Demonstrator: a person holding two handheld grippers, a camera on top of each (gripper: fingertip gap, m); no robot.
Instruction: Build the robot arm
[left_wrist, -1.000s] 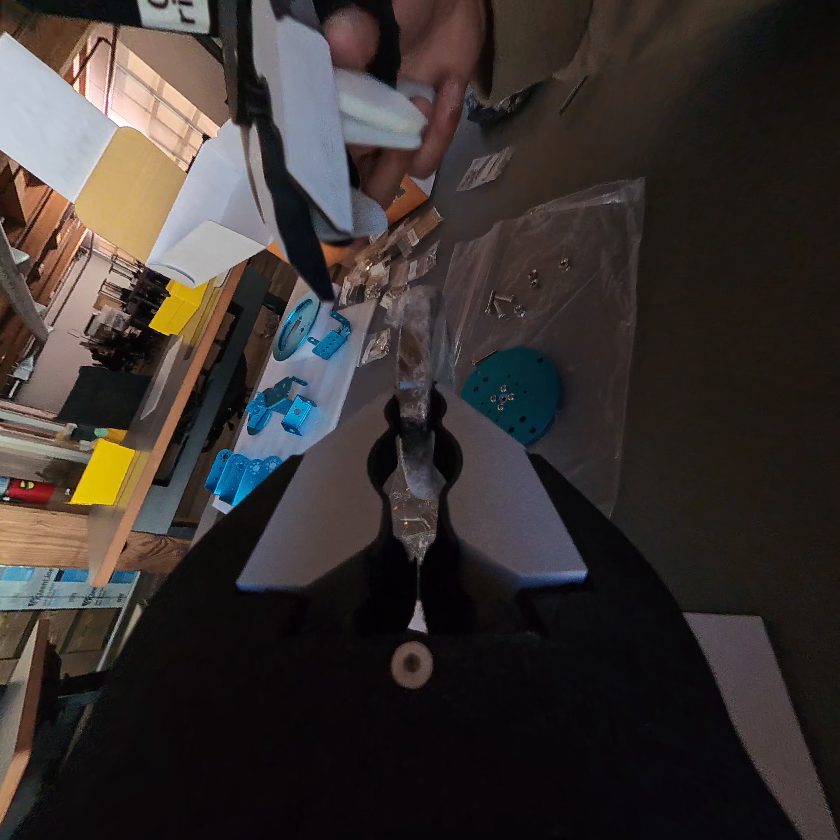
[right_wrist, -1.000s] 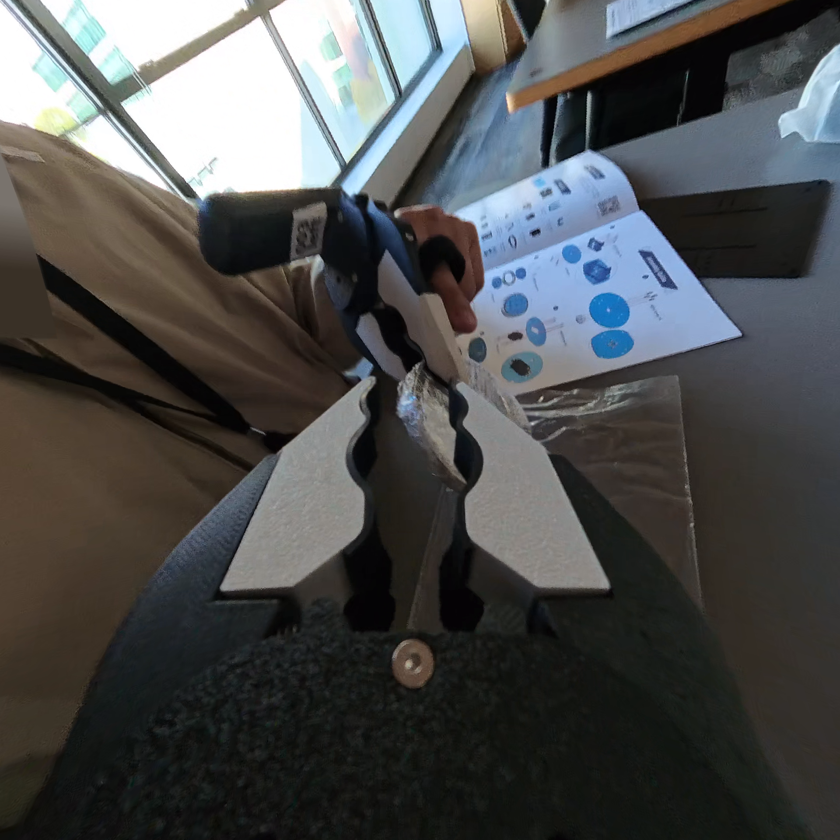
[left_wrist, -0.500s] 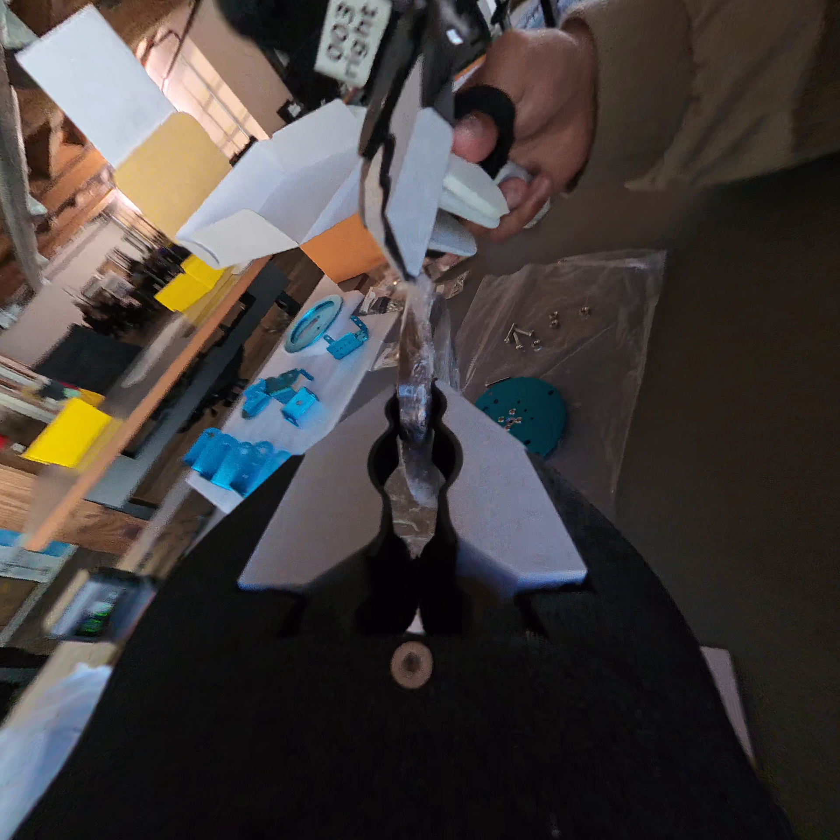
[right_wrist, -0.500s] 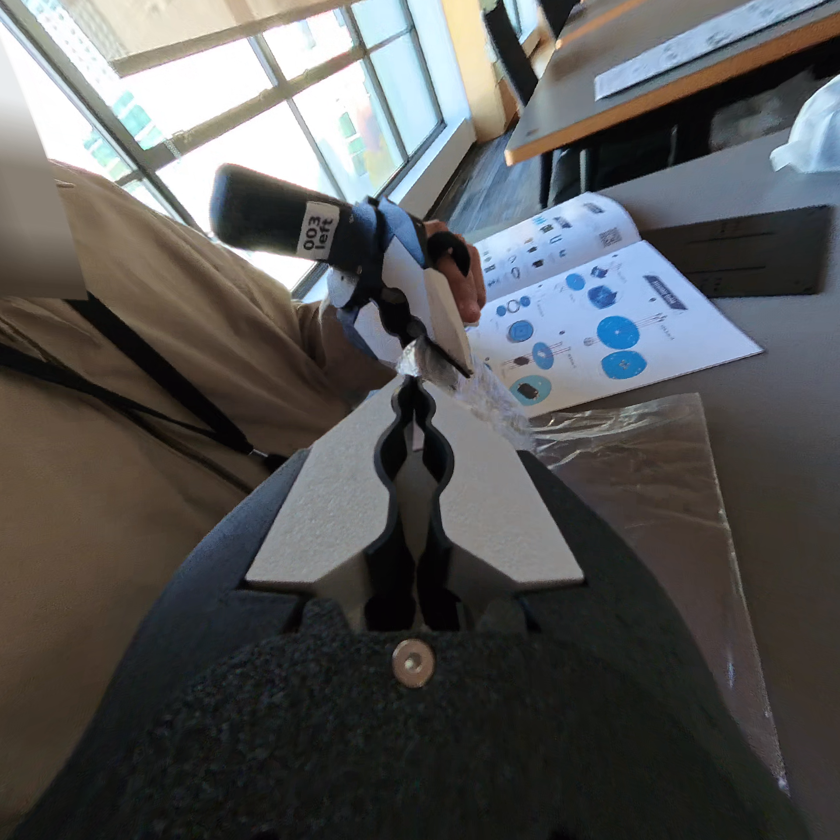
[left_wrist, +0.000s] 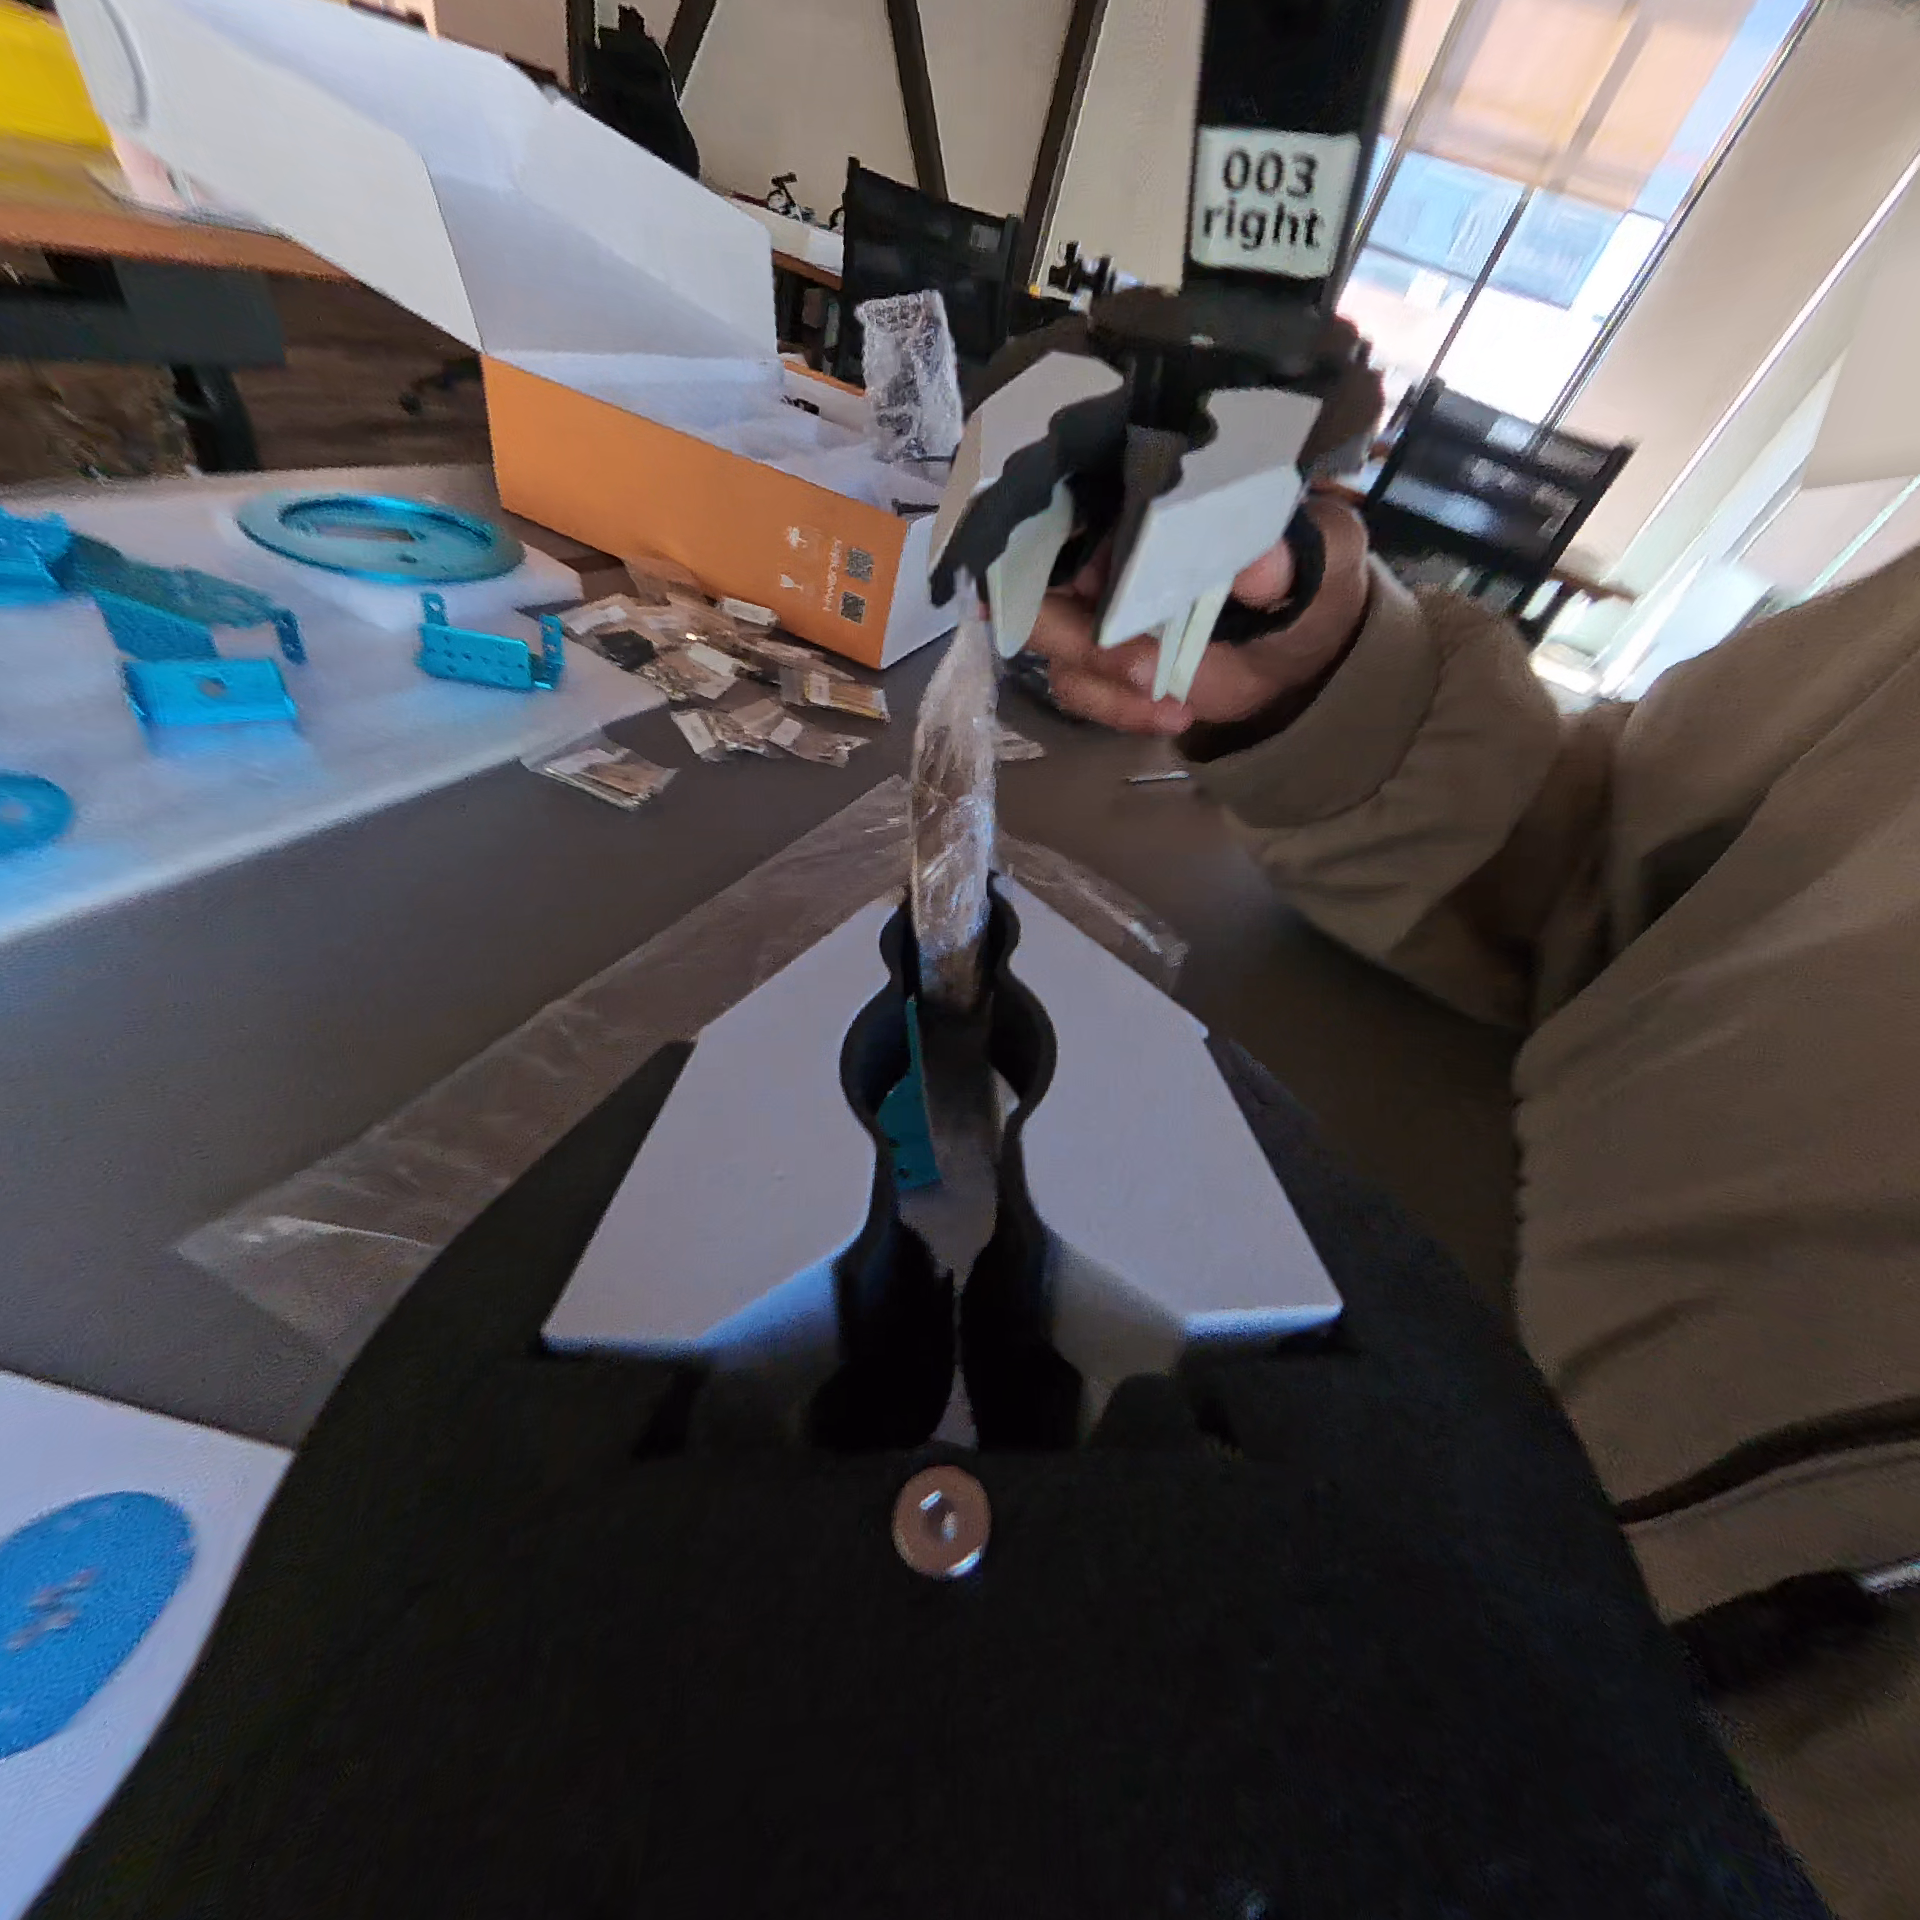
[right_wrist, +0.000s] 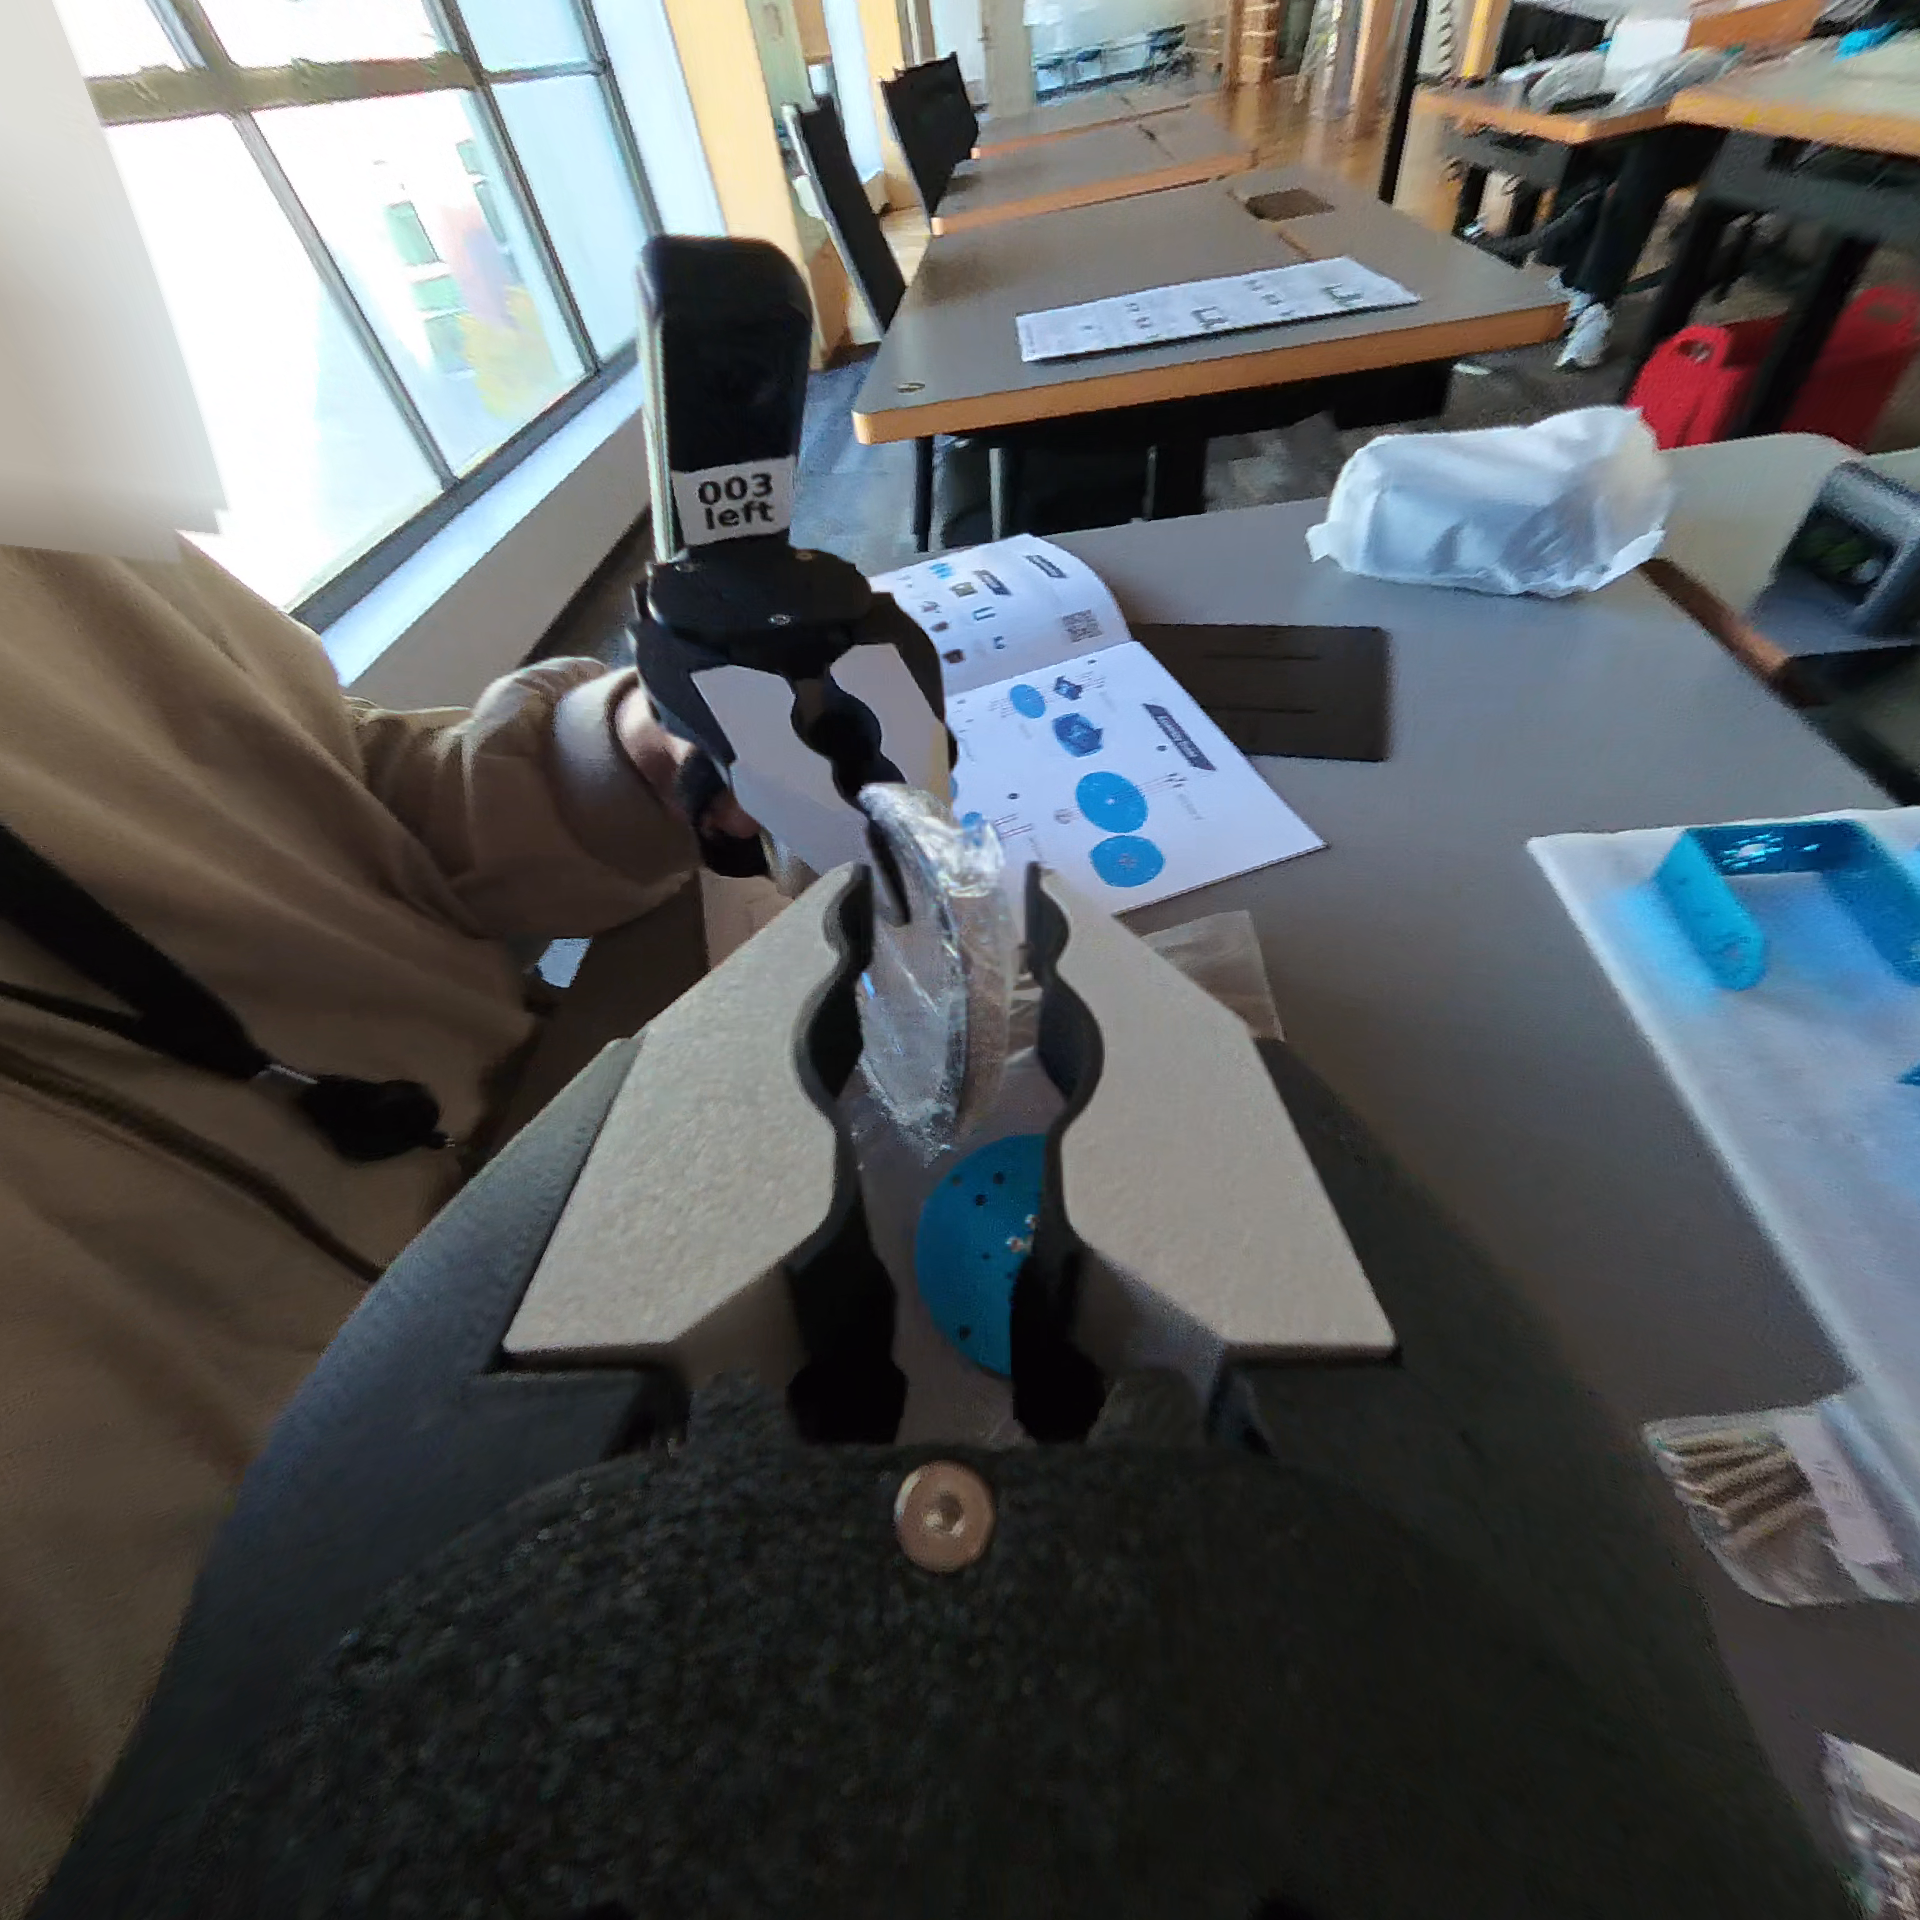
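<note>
**Plastic bag stretched between two grippers**

The left gripper is pinching a crumpled clear plastic bag tight between narrow fingers. At 12 o'clock, the right gripper is standing with its fingers apart around the bag's far end, perhaps touching it. A blue disc is lying below on the grey table; a booklet is lying farther off at 1 o'clock.

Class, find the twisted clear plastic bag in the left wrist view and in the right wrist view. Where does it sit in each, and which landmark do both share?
Left wrist view: the clear plastic bag runs up the centre, from the left hand-held gripper to the right hand-held gripper.
Right wrist view: centre, hanging between the right one's parted fingers.
Shared landmark: white foam sheet bearing blue brackets.
</note>
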